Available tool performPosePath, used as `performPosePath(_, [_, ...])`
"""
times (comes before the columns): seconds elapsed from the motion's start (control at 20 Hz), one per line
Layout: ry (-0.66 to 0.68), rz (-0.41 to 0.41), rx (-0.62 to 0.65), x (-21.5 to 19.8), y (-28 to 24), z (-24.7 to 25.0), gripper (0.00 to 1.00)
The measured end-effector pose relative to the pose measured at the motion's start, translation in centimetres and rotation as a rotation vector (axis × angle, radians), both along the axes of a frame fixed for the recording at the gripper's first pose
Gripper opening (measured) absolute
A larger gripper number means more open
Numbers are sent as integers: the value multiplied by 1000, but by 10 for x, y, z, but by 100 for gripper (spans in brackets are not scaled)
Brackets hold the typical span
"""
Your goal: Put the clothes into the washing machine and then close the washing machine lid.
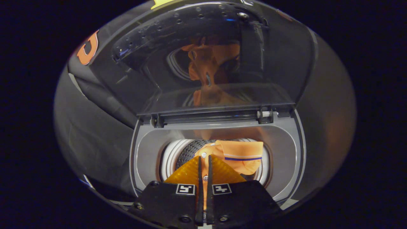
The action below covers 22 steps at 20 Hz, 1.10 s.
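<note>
Tongs [205, 165] pinch my orange shirt [241, 156] over the drum [190, 149]; loading step. Next: lower, release inside, then swing the raised lid [206, 63] down.

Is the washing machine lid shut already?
No: the lid stands raised on its hinges behind the drum opening, and the claw pinches the orange shirt over the drum.

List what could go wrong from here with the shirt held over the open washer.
1. The tool is shut on the orange polo shirt with a blue-striped sleeve, which hangs over the round drum opening. Released here, part may drape over the grey plastic rim instead of dropping in.
2. The dark see-through hinged lid stands open; closing it on trailing fabric could trap cloth.
</note>
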State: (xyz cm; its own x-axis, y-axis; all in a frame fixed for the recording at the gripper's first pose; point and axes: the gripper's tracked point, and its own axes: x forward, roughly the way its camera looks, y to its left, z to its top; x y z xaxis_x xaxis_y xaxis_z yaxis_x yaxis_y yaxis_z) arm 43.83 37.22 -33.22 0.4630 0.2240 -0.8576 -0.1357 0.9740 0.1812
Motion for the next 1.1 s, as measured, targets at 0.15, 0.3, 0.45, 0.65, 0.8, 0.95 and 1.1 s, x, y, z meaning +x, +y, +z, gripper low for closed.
performPosePath(0.15, [-38, -9, -34, 7, 0, 6, 74])
performPosePath(0.3, [-39, 6, -51, 5, 0, 11, 93])
performPosePath(0.45, [-53, 4, -64, 8, -4, 15, 93])
performPosePath(0.65, [-71, -2, -71, 8, -6, 30, 93])
performPosePath(0.8, [-90, 12, -98, 9, -12, 57, 93])
performPosePath(0.95, [-128, 17, -104, 18, -16, 98, 92])
performPosePath(1.1, [-172, 7, -86, 29, -18, 151, 92])
